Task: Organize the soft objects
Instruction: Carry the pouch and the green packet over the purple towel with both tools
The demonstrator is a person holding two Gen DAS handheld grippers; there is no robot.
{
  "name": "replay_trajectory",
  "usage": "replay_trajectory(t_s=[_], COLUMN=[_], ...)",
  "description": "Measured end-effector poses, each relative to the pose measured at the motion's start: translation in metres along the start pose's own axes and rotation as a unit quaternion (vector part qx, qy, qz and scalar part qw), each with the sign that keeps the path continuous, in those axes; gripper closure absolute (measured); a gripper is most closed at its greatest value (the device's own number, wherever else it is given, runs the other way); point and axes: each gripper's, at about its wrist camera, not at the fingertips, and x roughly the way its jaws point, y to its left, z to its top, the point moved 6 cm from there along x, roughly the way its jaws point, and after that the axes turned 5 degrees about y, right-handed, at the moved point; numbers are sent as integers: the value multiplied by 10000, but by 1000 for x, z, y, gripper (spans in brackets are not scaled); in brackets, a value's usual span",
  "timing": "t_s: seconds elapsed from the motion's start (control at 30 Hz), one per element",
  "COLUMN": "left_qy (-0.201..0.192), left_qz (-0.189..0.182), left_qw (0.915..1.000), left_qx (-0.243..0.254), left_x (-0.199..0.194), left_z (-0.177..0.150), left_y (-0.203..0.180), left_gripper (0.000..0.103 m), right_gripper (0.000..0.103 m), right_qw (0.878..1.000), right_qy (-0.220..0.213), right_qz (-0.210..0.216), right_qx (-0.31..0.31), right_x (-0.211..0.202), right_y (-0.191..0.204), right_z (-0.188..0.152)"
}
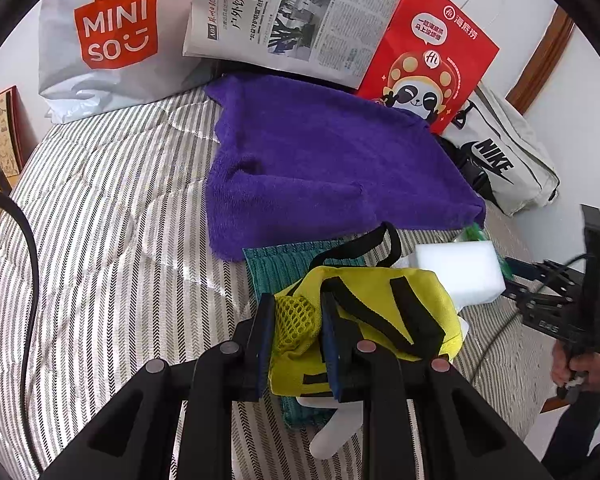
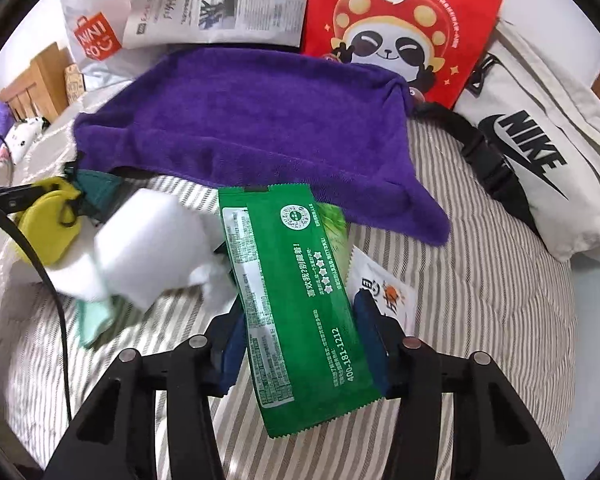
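Two items are in hand, nothing yet sorted: your left gripper (image 1: pixel 294 344) is clamped on the yellow pouch (image 1: pixel 380 320), your right gripper (image 2: pixel 300 344) straddles the green packet (image 2: pixel 292 304), contact unclear; purple towel (image 1: pixel 324 160) and white sponge (image 2: pixel 148 240) remain loose on the striped bedcover (image 1: pixel 120 240)

Left claw (image 1: pixel 296 344) clamped on yellow pouch (image 1: pixel 380 320) with black straps, mesh bit between the pads. Pouch sits over teal cloth (image 1: pixel 276 268) on striped bed (image 1: pixel 112 240). White sponge block (image 1: pixel 460 272) just behind it. Purple towel (image 1: pixel 320 160) further back, touching red panda bag (image 1: pixel 432 48). Right claw (image 1: pixel 556 296) at right edge, hand (image 1: pixel 576 364) gripping it.
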Motion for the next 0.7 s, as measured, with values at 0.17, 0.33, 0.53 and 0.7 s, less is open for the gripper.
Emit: replay_trajectory(t_s=[0.17,0.33,0.53,0.7], left_qy=[-25,-60,-153,-283], left_qz=[-29,-57,-98,-178], left_qw=[10000,10000,9998,9994], left_qx=[-44,-52,-28,4], left_x=[-1,-4,-17,-30], left_z=[0,1,2,6], left_y=[0,-1,-5,-9], left_gripper=[81,82,82,82], right_gripper=[53,53,53,53], right_qw=[9995,9988,9975,9973], right_qy=[-20,57,26,-93], right_qz=[296,356,337,387], right_qx=[57,340,616,621], right_x=[-23,-28,-30,-37], right_y=[4,-4,-13,-10], right_z=[-14,-28,-27,-18])
